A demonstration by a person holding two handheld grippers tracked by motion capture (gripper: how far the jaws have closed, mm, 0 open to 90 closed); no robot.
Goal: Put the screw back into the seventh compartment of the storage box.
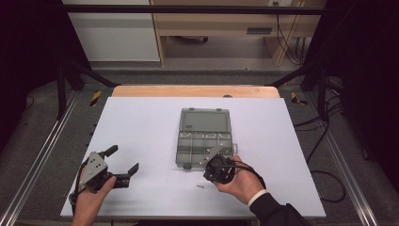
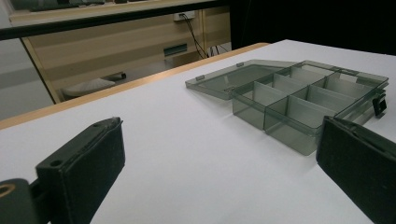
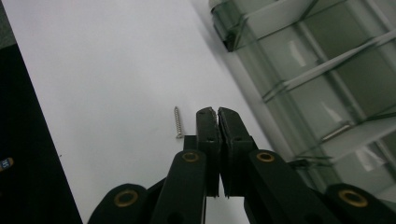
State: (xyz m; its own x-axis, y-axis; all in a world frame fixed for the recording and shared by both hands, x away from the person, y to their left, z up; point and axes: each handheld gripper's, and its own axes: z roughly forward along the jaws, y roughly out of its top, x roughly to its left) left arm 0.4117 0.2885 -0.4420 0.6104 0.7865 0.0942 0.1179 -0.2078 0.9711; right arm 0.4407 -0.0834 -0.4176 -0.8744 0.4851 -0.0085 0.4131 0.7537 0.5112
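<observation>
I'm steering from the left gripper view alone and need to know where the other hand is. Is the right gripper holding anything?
Observer: No. The right gripper has its jaws shut together with nothing between them.
Operator: Is there anything loose on the table near it?
Observer: Yes, a small screw lies on the white table, just beside the shut jaws and not touching them.
Operator: How does that sit relative to the box I see?
Observer: In the high view the screw lies in front of the compartment box, on the person's side, outside it, with the right gripper over the box's near edge.
</observation>
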